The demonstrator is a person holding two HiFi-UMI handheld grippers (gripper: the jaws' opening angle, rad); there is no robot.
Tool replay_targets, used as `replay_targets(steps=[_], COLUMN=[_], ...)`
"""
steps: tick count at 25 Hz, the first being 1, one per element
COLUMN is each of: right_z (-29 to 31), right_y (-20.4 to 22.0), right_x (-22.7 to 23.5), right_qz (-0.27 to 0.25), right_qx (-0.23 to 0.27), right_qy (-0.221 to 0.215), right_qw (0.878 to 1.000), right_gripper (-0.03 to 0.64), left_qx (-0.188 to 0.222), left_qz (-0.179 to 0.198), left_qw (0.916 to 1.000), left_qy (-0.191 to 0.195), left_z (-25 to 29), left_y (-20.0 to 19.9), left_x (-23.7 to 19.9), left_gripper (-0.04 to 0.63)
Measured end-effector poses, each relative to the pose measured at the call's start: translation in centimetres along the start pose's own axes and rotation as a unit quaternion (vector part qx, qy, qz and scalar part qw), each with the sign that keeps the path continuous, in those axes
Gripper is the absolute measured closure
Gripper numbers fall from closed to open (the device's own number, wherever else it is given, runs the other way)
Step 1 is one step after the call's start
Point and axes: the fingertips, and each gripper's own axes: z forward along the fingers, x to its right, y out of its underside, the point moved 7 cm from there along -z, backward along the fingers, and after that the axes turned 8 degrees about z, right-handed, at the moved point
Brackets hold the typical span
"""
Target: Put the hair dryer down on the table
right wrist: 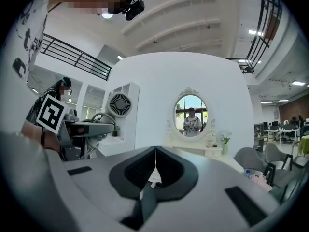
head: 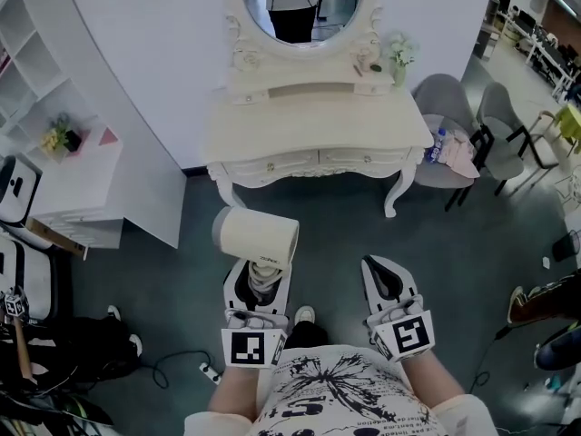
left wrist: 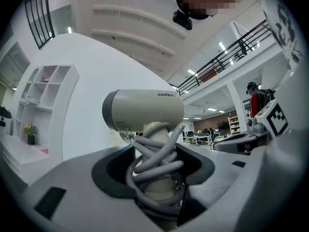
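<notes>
A cream hair dryer [head: 257, 234] with its grey cord wound round the handle [left wrist: 157, 166] is held upright in my left gripper [head: 260, 284], whose jaws are shut on the wrapped handle. Its barrel [left wrist: 144, 110] lies across the top, pointing right in the left gripper view. My right gripper [head: 386, 284] hangs beside it, shut and empty, its pads [right wrist: 155, 170] meeting. The white dressing table [head: 263, 139] with an oval mirror [head: 304, 3] stands ahead, beyond both grippers. From the right gripper view I see the dryer's rear grille [right wrist: 119, 104] at left.
Small items and a flower vase [head: 399, 57] sit on the table's back shelf. Grey chairs [head: 454, 125] stand right of it, with a cloth and a bottle [head: 438, 145] on one. A white shelf unit [head: 54, 153] is at left. Bags and a cable lie on the floor at lower left.
</notes>
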Motion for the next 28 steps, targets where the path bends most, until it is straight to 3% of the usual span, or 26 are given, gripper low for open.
replay_targets(steps=[14,20,28], right_z=[13.2,16.9,22.7], right_y=[-0.5,0.2,-0.1], right_x=[0.2,1.6,8.4], right_qz=[0.03,0.037,0.035], right_qx=[-0.018,-0.034,-0.031], right_qy=[0.036,0.019,-0.011], right_qw=[0.999,0.999,0.999], right_gripper=[0.598,0.598,0.598], left_qx=[-0.002,-0.019,-0.038], left_qz=[-0.009,-0.014,-0.012], left_qw=[0.9998,0.9997,0.9988], left_qy=[0.019,0.0,-0.03], left_z=[7.8,10.1,17.0], left_y=[2.0,3.3,4.9], left_x=[-11.4,-13.3,-12.8], left_gripper=[0.341,0.341,0.341])
